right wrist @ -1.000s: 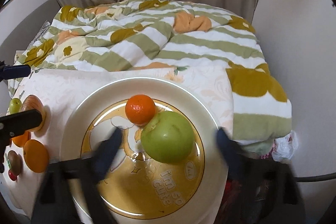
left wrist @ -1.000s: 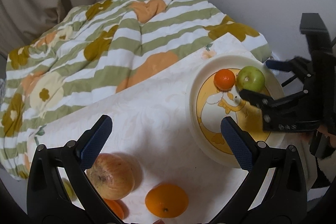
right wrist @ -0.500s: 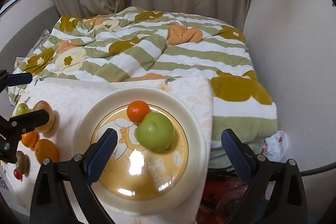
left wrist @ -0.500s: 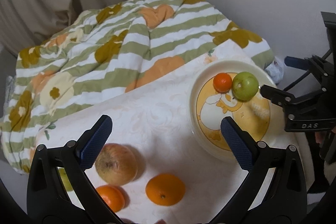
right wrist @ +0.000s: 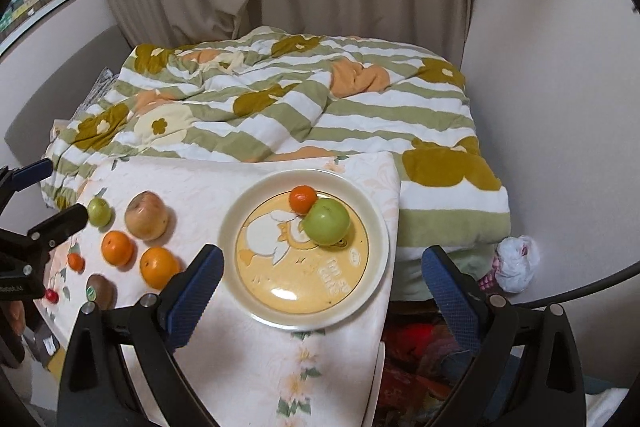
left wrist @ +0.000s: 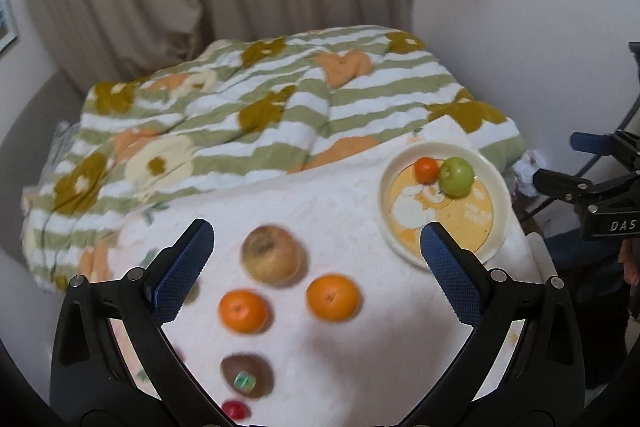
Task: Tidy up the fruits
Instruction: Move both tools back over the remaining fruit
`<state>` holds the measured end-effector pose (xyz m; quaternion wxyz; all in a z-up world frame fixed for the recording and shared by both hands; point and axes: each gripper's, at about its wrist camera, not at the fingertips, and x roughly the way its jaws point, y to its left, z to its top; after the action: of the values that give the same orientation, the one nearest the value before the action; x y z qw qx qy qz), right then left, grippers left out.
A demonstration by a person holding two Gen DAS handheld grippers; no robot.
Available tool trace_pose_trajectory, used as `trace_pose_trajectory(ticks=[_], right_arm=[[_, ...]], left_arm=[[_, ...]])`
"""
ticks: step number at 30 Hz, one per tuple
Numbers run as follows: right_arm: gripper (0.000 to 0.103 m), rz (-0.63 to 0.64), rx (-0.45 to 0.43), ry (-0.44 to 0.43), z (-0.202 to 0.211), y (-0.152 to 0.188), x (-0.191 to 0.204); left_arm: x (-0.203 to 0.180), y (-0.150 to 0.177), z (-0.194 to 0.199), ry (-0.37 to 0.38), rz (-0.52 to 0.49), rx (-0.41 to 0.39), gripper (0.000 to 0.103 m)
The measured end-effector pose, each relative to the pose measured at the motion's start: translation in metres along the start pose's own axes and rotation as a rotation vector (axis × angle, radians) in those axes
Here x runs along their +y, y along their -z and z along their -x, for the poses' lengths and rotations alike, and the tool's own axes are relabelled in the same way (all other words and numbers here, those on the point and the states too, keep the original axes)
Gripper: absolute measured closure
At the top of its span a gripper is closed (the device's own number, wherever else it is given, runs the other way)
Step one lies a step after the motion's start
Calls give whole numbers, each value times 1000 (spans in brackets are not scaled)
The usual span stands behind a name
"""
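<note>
Two fruits already sit on the round cream plate with the yellow cartoon centre (right wrist: 362, 291): a small orange tangerine (right wrist: 303, 197) touching a green apple (right wrist: 326, 220) at the plate's far side. The rest wait to the left on the white floral tabletop (right wrist: 248, 343): a large yellowish-brown apple (left wrist: 271, 254), two round oranges (left wrist: 332, 297) and (left wrist: 243, 310), a brown kiwi with a green sticker (left wrist: 247, 375), a small red fruit (left wrist: 235, 409), and, in the right wrist view, a small green fruit (right wrist: 99, 211) and a tiny orange one (right wrist: 75, 261). The left gripper (left wrist: 316, 267) hovers above this loose group with its jaws spread wide and nothing between them; the right gripper (right wrist: 320, 281) hangs near the plate, jaws likewise spread and empty. The step in hand looks like choosing the next loose fruit. It would go best by centring the spread jaws over one fruit, coming straight down so neighbours are not nudged into rolling, and closing gently across its widest part, then setting it on the plate's bare near half. Compared with a second ago, both grippers have pulled back and up: the right one then stood low over the green apple, and the left view now shows the kiwi and red fruit that were out of frame.
</note>
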<state>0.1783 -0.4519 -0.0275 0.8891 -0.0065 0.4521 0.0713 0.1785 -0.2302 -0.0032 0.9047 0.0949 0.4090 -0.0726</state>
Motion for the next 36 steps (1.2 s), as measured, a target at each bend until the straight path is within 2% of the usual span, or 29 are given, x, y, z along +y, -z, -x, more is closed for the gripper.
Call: trace_pose_trajectory(ticks=[9,17,28,36], right_arm=[[4,111,-13,-41,19,15,59],[4,121,-3,-83,21,41,131],[4,44,41,-110,12,78,235],[4,-11,58,-90,-1,112,293]], left_arm=[[61,61,50,-83,129,23,0],[138,126,74,-134,187,49,0],[243,203,77,-105,203,128,0],[284,240,56,-26,145,158,0]])
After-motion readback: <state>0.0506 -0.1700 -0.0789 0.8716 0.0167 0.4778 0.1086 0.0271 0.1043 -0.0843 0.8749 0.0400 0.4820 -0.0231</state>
